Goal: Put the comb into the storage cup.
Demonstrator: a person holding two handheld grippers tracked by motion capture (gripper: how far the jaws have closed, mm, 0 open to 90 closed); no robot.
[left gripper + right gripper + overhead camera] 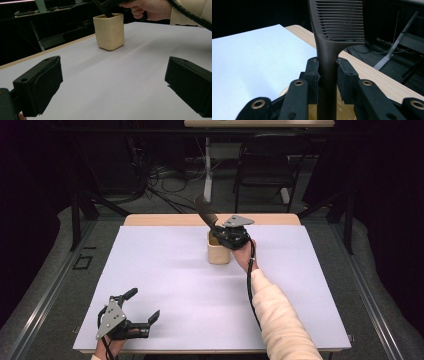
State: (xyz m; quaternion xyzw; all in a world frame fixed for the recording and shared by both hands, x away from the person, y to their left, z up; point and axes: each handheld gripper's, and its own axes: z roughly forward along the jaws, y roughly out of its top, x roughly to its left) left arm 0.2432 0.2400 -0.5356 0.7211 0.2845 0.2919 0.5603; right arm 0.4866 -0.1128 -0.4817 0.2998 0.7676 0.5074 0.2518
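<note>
A white counter [165, 285] stands before a dark room with chairs and cables. At its far middle a cream cup [218, 253] holds the lower end of a black comb [329, 57]. The right claw [327, 75], just above the cup, is clamped on the comb's handle. Near left, the left claw [112, 85] gapes wide, holding nothing.

Comb [329, 37] teeth cut off by the top edge, handle's lower end hidden inside the cup [218, 253].

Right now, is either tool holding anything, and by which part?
The right tool grips a black comb by its handle, over the cup. The left tool is open and holds nothing.
</note>
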